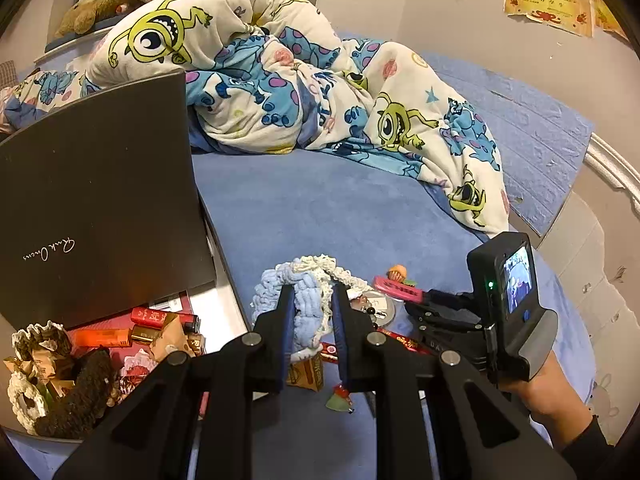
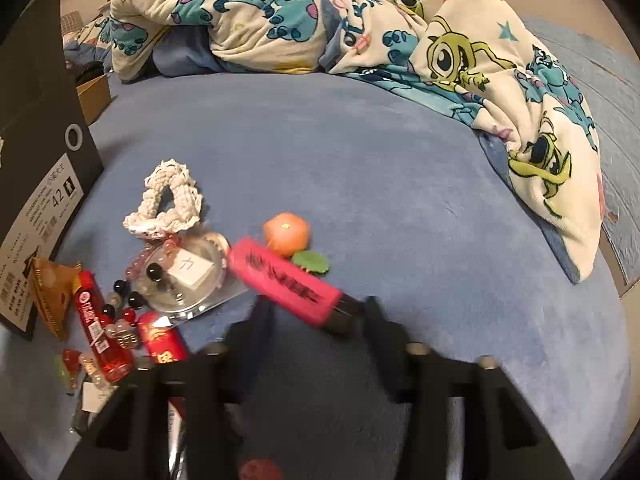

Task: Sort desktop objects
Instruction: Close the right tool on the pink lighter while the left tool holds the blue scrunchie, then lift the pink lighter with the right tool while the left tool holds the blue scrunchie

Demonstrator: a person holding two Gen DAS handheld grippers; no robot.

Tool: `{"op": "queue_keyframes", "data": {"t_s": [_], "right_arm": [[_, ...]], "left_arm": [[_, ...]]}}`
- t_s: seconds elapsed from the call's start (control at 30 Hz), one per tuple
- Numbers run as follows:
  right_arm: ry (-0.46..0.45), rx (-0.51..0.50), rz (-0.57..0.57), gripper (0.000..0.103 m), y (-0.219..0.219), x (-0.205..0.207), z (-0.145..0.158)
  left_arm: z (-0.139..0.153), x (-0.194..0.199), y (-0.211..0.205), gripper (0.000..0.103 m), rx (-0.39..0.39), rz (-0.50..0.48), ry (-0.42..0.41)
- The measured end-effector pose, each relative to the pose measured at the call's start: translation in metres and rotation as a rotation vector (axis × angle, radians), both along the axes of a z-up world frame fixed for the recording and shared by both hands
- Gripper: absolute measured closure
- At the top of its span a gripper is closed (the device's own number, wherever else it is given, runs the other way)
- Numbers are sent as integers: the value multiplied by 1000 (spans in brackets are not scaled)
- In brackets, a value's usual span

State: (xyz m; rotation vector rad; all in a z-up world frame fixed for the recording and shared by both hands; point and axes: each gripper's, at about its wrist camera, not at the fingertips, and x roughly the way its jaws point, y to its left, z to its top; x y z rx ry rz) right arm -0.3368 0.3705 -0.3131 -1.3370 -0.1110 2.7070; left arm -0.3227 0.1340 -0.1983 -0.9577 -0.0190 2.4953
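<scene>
Item one: my left gripper [image 1: 311, 320] is clamped on a light-blue crocheted scrunchie [image 1: 280, 292] above the blue bed [image 1: 320, 208]. Item two: my right gripper [image 2: 316, 316] stands open around a pink lighter [image 2: 286, 280] lying beside an orange charm [image 2: 286, 233].

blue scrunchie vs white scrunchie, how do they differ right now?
The blue scrunchie sits between the left gripper jaws; the white scrunchie lies free on the blue bedsheet. Colour: pale blue against cream-white. The white scrunchie lies flat as an open loop; the blue scrunchie is bunched. Both are crocheted yarn.
</scene>
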Motion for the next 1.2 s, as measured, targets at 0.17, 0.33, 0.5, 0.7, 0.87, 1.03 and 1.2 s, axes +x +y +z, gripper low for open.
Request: {"op": "queue_keyframes", "data": {"t_s": [0.17,0.33,0.5,0.7,0.87,1.03,1.2], "right_arm": [[-5,-23,14,76,-5,4,3],[19,-85,18,77,-2,8,11],[50,-125,4,88,-1,13,22],[55,-102,26,95,-8,19,27],[68,-85,54,88,-13,18,25],[52,-145,60,71,-10,11,15],[26,-102,57,73,-16,4,1]], "left_arm": [[1,0,-1,85,1,1,1],[2,1,-3,85,10,6,3],[5,-1,-8,85,17,17,9],[6,1,-9,85,21,17,8],[4,-1,-8,85,17,13,-4],[2,-2,-6,85,9,11,-11],[1,-4,-7,85,12,15,-14]]}}
